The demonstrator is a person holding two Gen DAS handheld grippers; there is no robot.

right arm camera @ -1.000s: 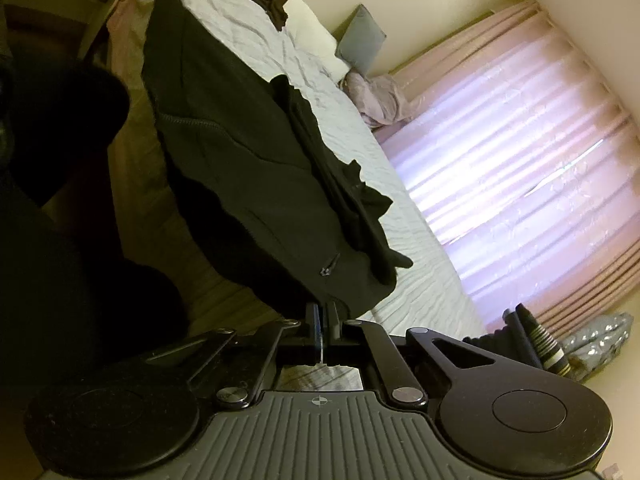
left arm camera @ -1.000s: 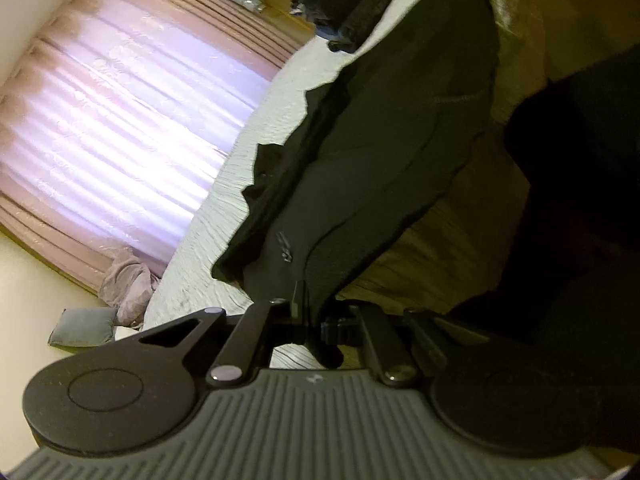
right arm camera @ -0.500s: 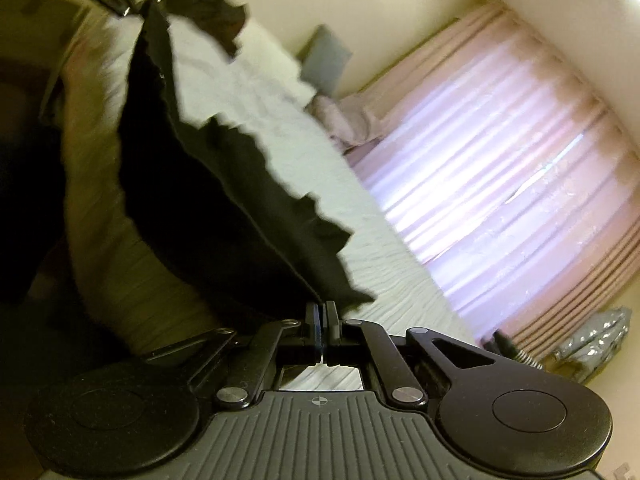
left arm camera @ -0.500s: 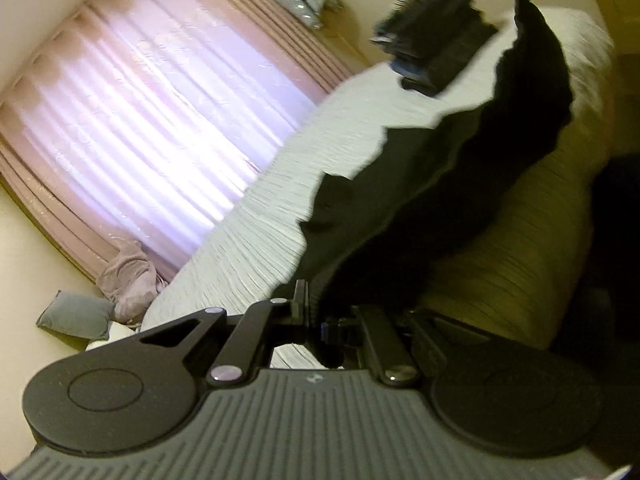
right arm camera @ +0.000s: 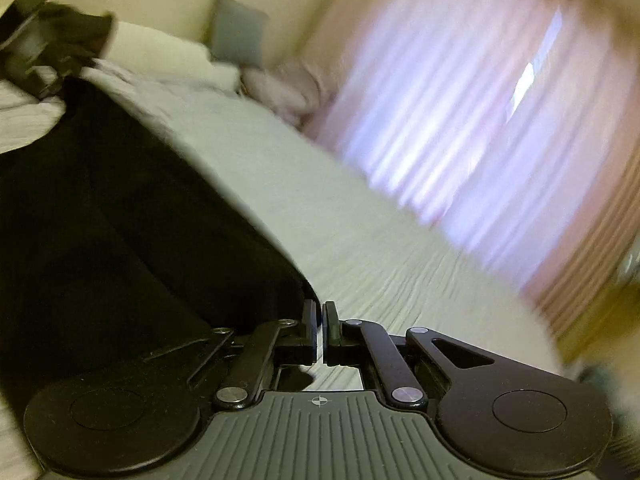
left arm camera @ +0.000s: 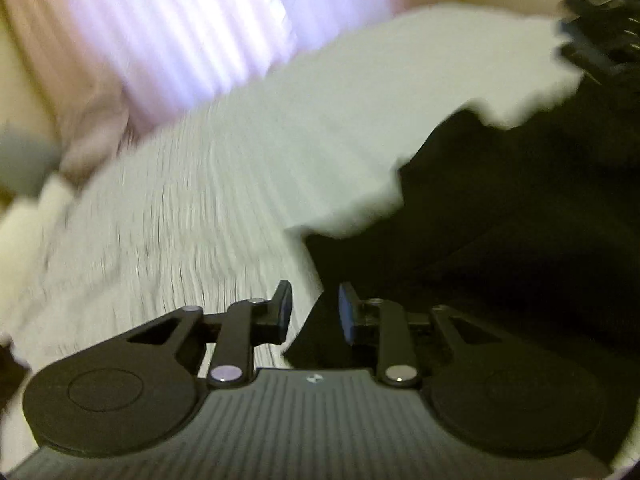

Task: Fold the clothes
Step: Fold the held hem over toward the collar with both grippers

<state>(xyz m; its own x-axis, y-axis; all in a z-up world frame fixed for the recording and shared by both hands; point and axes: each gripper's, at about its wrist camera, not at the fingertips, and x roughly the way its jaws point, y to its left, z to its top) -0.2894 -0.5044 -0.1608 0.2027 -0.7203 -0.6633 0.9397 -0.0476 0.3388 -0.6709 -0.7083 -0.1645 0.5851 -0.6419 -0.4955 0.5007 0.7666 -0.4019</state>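
Hand-held grippers (left arm camera: 313,312) (right arm camera: 319,330) at black garment (left arm camera: 500,216)

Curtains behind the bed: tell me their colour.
Pink curtains, glowing pale violet where light comes through; right wrist view shows them best.

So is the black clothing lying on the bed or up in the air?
On the bed: the black clothing lies spread across the white bed cover.
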